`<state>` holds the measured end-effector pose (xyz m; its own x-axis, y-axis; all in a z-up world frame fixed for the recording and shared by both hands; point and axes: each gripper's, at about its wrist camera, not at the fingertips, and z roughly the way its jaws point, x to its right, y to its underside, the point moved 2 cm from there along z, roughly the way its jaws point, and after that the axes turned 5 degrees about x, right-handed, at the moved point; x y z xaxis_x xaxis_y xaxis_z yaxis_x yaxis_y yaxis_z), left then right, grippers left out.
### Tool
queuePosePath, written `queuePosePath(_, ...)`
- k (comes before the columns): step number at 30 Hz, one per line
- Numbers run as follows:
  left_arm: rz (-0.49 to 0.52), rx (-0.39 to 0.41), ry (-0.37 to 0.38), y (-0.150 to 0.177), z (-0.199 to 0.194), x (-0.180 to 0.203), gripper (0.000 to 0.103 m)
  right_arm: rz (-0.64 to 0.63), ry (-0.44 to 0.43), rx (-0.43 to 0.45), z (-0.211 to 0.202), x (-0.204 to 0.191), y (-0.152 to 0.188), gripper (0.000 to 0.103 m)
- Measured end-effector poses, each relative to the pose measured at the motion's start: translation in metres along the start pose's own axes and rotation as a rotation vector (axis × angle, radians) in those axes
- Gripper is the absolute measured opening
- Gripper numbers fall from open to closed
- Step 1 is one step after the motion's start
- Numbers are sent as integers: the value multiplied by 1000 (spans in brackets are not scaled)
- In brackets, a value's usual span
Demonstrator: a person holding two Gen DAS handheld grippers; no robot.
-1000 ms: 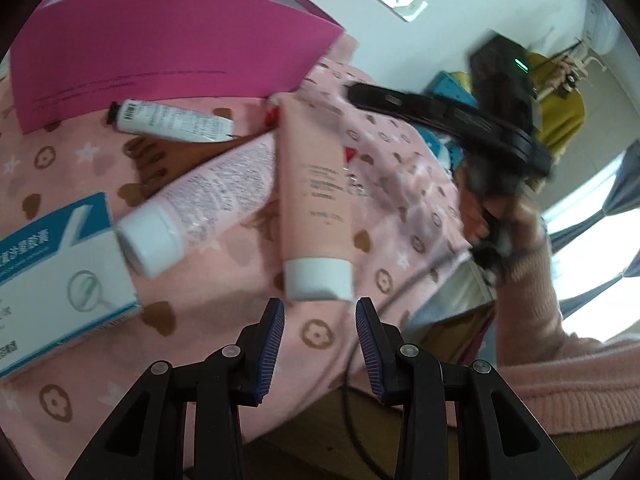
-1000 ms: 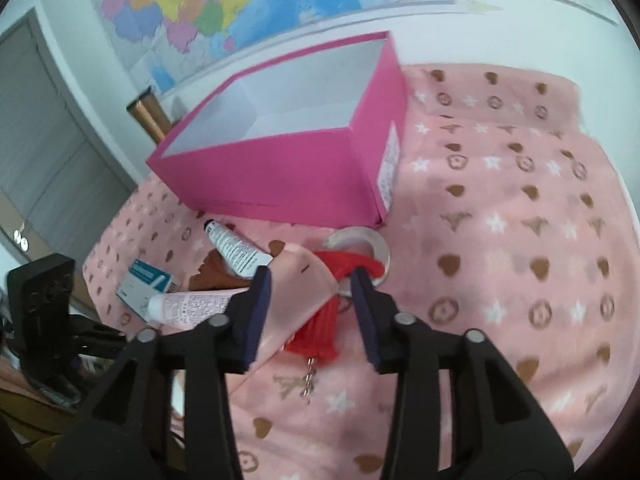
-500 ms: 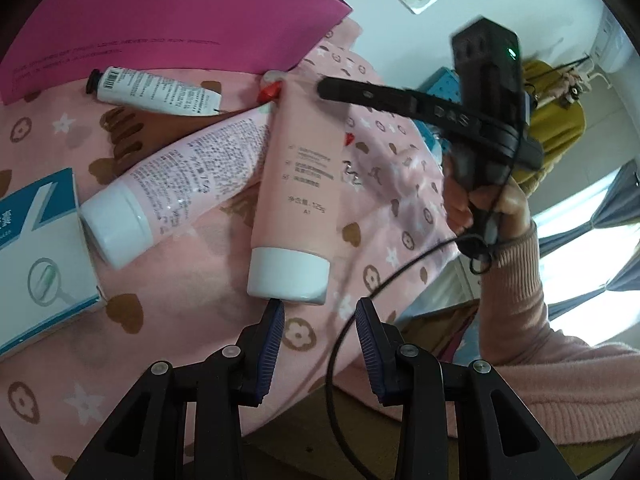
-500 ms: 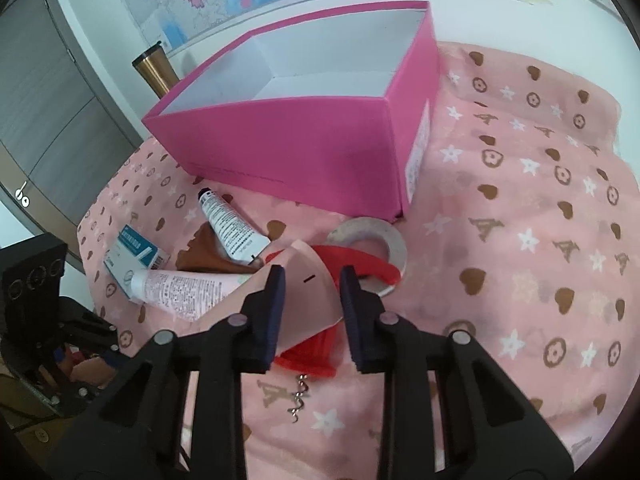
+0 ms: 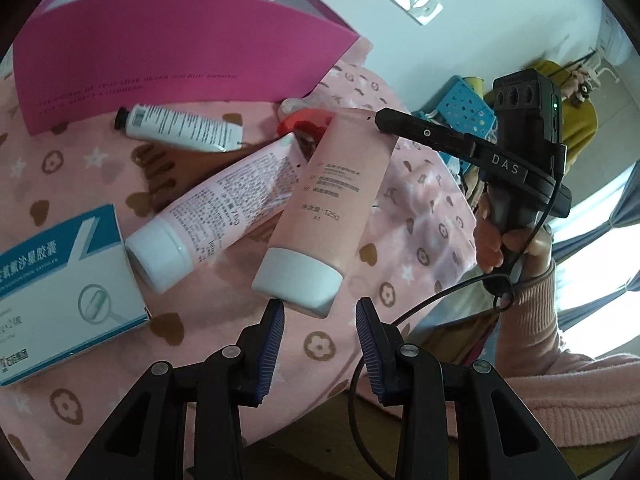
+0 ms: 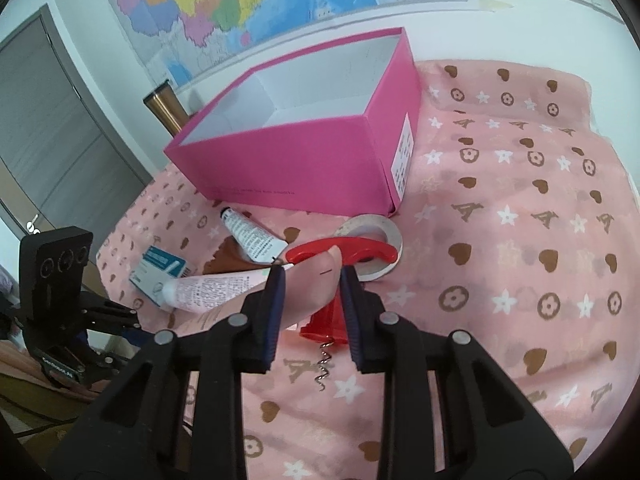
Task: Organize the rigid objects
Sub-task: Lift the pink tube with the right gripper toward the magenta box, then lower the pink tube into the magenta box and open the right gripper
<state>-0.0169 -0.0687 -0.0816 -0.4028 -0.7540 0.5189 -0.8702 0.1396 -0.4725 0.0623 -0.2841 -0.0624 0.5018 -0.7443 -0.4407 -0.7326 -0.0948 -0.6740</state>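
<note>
Two tubes cross on the pink patterned cloth (image 6: 520, 240): the salmon tube (image 5: 340, 196), pinched at its crimped end by the right gripper (image 6: 312, 276), whose jaws have just closed in on it, lies over the paler printed tube (image 5: 224, 208). Its white cap sits just ahead of the left gripper (image 5: 320, 312), whose narrow-set jaws hold nothing. Much of the red corkscrew (image 6: 340, 252) is hidden behind the tube and fingers; only its handle and spiral show. A tape roll (image 6: 376, 228) is half covered by the handle. The blue-and-white carton (image 5: 60, 292) runs out of the left wrist view. An open magenta box (image 6: 304, 160) stands beyond a small white tube (image 6: 252, 236). A wall map (image 6: 260, 8) hangs behind, cut off by the view's edge.
</note>
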Motion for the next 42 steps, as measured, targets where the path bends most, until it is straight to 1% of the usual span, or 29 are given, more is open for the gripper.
queuePosePath(2, 11, 7, -16, -1, 3, 5, 37, 3, -4, 18, -6, -2, -1, 31)
queuePosePath(6, 24, 40, -28, -8, -5, 9, 37, -10, -25, 60, -18, -14, -8, 31)
queuePosePath(10, 54, 86, -57, -22, -18, 13, 37, -37, -29, 120, -27, -27, -20, 31)
queuePosePath(12, 75, 103, -81, -29, -23, 15, 37, -29, -49, 151, -29, -29, -28, 31)
queuePosePath(16, 92, 146, -117, -46, -35, 12, 37, -30, -60, 194, -28, -30, -42, 31)
queuePosePath(21, 140, 227, -173, -79, -56, 11, 37, -22, -78, 271, -34, -33, -67, 31)
queuePosePath(24, 159, 262, -192, -100, -65, 8, 37, -14, -81, 310, -35, -34, -83, 31)
queuePosePath(29, 185, 294, -242, -132, -67, -2, 37, 11, -84, 348, -29, -30, -105, 31)
queuePosePath(31, 187, 293, -246, -143, -66, -9, 37, 29, -94, 341, -21, -26, -112, 30)
queuePosePath(32, 186, 294, -241, -148, -65, -12, 37, 39, -96, 337, -16, -24, -114, 27)
queuePosePath(33, 187, 295, -240, -152, -63, -15, 37, 39, -108, 320, -9, -23, -116, 14)
queuePosePath(34, 201, 295, -247, -156, -60, -17, 37, 43, -115, 303, -1, -22, -117, 11)
queuePosePath(35, 214, 292, -261, -160, -55, -17, 37, 38, -103, 293, 6, -22, -118, 11)
queuePosePath(37, 202, 275, -277, -166, -48, -23, 37, 23, -67, 263, 20, -22, -117, 11)
queuePosePath(39, 198, 271, -290, -167, -44, -29, 37, 50, -91, 219, 32, -17, -113, 11)
queuePosePath(40, 195, 270, -297, -165, -43, -33, 37, 50, -84, 212, 34, -16, -111, 11)
queuePosePath(42, 185, 270, -285, -162, -44, -38, 37, 56, -78, 195, 37, -11, -105, 11)
